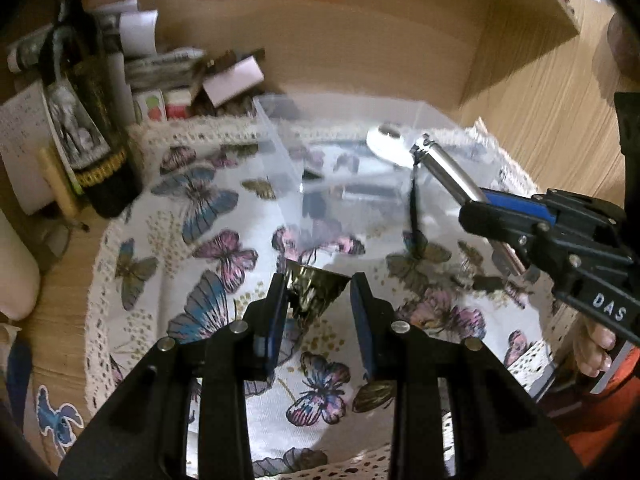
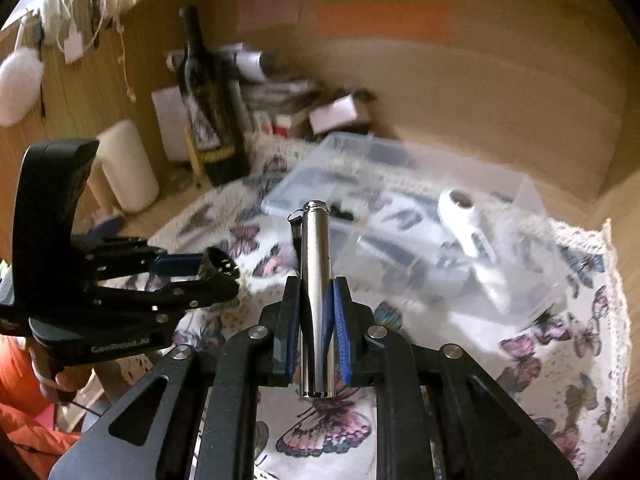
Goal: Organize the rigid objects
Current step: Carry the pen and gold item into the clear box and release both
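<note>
Nearest, the right claw [image 2: 316, 308] is clamped on a smooth silver metal cylinder with a black wrist loop [image 2: 315, 280], gripped mid-barrel and pointing forward above the butterfly-print cloth [image 2: 560, 360] on the counter. It looks stiff, fairly light and slippery, so a firm mid-body hold suits it. The left claw [image 1: 318, 292], level and lower, pinches a small shiny dark cone-shaped piece [image 1: 314, 290] between its blue pads. Beyond waits the clear plastic box [image 2: 400, 216], already holding a white tool [image 2: 468, 224].

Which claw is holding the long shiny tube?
The right gripper: its jaws pinch the silver tube. The left gripper holds a small dark cone instead.
</note>
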Available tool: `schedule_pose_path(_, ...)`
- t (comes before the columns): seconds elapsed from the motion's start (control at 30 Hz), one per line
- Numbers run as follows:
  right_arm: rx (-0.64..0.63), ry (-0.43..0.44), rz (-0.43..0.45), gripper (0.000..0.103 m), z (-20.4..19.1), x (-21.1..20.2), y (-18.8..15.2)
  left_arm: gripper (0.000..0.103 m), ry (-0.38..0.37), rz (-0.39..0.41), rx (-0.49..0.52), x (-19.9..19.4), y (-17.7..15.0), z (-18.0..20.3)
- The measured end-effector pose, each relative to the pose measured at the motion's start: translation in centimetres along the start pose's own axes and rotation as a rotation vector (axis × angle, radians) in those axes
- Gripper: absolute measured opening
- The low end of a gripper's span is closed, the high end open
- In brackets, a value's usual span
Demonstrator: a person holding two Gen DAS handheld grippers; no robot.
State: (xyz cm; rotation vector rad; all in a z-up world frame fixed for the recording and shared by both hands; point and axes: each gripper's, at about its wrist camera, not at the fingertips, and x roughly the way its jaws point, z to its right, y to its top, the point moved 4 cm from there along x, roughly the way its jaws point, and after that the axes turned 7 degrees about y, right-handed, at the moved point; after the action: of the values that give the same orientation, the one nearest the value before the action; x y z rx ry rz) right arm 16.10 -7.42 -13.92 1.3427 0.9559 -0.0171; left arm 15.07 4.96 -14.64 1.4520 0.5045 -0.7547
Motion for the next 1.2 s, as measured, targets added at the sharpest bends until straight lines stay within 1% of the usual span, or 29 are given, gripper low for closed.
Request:
schedule_pose_path(0.2, 0.004, -0.038, 0.081, 0.014, 1.2, -2.2, 1.7, 0.032, 0.009, 0.075, -0.015, -2.2, 1.9, 0.3)
schedule_pose_path(0.37, 0.008, -0.083, 0.147, 0.014, 2.2, -4.0, 3.2, 0.032, 0.009, 0.121, -0.025, -3.0, 3.7, 0.6)
schedule_pose_path(0.5, 0.012, -0.113, 0.186, 0.014, 3.2, -4.9, 4.7, 0.032, 0.015, 0.146, -0.025, -3.2, 4.9, 0.7)
schedule_pose_path(0.7, 0.009, -0.152, 0.221, 0.014, 4.5, -5.0, 6.4, 0.032, 0.021, 0.165, -0.025, -2.5, 7.0, 0.8)
schedule_pose_path(0.83, 0.008, -0.173, 0.225, 0.014, 5.6, -4.3, 7.5, 0.032, 0.023, 0.158, -0.024, -1.6, 8.2, 1.1)
schedule_pose_path(0.93, -0.002, -0.191, 0.211, 0.014, 6.3, -3.2, 8.0, 0.032, 0.019, 0.134, -0.023, -0.3, 8.8, 1.3)
schedule_pose_path(1.2, 0.020, -0.215, 0.117, 0.014, 9.1, 0.7, 7.6, 0.032, 0.013, 0.030, 0.007, 4.3, 9.1, 2.1)
